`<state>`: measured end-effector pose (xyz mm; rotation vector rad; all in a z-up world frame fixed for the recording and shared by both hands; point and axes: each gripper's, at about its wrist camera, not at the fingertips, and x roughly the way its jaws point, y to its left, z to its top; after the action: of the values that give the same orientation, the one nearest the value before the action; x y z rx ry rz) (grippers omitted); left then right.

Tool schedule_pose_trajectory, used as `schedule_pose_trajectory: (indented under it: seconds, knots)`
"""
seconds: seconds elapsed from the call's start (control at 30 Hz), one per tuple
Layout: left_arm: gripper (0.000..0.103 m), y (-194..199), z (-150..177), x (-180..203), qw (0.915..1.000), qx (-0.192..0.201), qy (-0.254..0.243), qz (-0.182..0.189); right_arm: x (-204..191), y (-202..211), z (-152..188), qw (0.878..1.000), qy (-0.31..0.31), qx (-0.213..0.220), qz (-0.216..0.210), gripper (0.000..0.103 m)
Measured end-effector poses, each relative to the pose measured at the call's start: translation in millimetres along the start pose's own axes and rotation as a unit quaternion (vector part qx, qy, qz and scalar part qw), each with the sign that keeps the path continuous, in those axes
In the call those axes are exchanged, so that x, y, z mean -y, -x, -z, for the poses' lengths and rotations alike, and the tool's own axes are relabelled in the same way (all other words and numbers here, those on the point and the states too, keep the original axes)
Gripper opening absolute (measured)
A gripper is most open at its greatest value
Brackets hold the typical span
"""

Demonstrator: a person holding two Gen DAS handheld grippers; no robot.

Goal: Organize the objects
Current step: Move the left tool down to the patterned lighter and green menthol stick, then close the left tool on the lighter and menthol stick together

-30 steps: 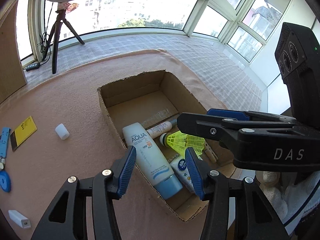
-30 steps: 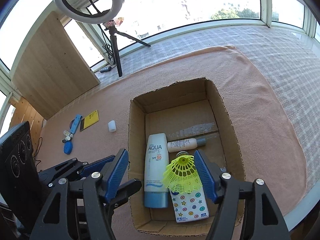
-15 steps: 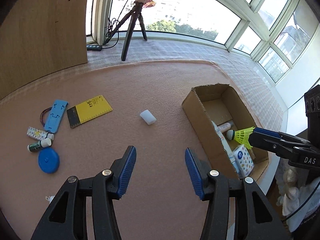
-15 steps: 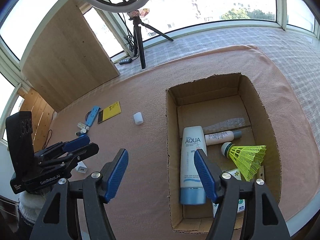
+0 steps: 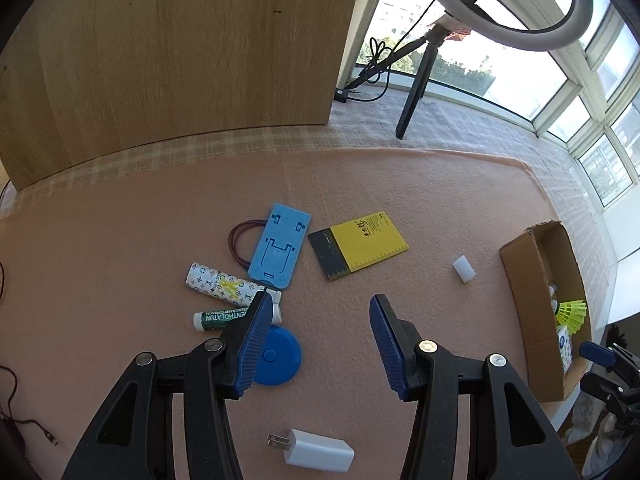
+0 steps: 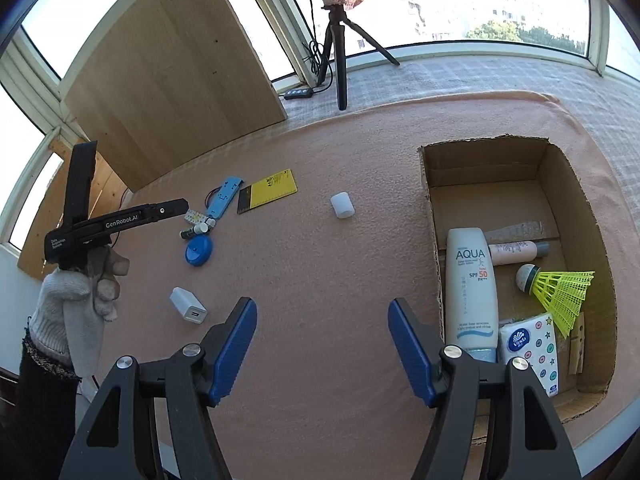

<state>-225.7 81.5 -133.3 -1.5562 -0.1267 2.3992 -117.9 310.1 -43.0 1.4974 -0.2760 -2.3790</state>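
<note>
An open brown cardboard box (image 6: 516, 236) sits at the right end of a table covered in peach cloth (image 6: 340, 280). Inside lie a white sunscreen tube (image 6: 470, 292), a yellow plastic shuttlecock (image 6: 560, 290) and a tissue packet (image 6: 532, 350). Left of the box, scattered well apart, are a yellow notebook (image 5: 360, 244), a blue plastic stand (image 5: 278, 252), a blue round disc (image 5: 276, 354) and a white charger plug (image 5: 318, 456). The left hand-held gripper (image 5: 316, 344) and the right hand-held gripper (image 6: 322, 346) both hang released and empty over the cloth.
</note>
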Motion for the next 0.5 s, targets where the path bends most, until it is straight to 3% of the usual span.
schedule_pose_trajectory:
  seconds: [0.27, 0.5]
  knots:
    - [0.044, -39, -29, -45, 0.9986, -0.037, 0.036, -0.004, 3, 0, 10, 1.000, -0.014, -0.007, 0.009, 0.064]
    - [0.040, -72, -35, -63, 0.9969, -0.063, 0.045, -0.012, 13, 0, 14, 0.999, -0.033, -0.013, 0.019, 0.064]
